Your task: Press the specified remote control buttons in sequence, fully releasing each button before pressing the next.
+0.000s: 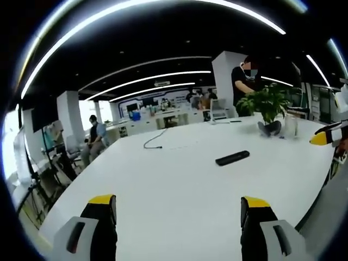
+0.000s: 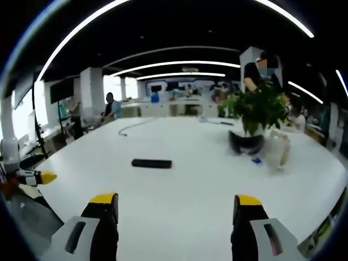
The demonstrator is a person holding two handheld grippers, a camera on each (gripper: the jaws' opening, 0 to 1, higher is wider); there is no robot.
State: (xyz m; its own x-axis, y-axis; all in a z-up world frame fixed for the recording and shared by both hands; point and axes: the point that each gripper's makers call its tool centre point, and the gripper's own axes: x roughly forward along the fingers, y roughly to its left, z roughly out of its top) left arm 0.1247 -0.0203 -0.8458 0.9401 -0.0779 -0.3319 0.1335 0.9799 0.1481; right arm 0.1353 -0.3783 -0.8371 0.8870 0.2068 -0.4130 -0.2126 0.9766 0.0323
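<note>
Left claw (image 1: 178, 215): I hold it wide open and empty above the white desk (image 1: 163, 179), its yellow-tipped jaws well apart, nothing between them.
Right claw (image 2: 173, 212): I keep this one spread wide too, gripping nothing, poised over the near edge of the desk.
Remote control (image 1: 232, 157): the black remote lies flat on the desk, well ahead of the left claw and off to its right; from the right claw it sits ahead and to the left (image 2: 151, 163), nearer than the plant.
Neighbours: a potted plant (image 2: 255, 111) stands beyond the remote, ahead and right of the right claw, with a clear container (image 2: 278, 149) just beside it; a cable (image 1: 155, 141) trails across the desk farther off. People stand and sit in the office behind.
Step in hand: I judge this the approach, no button pressed yet, neither claw near the remote.
Next move: I would bring one claw forward to the remote, close its jaws to make a tip, and come down squarely on the first button, then lift clear before the next.
Buttons: too small to make out from here.
</note>
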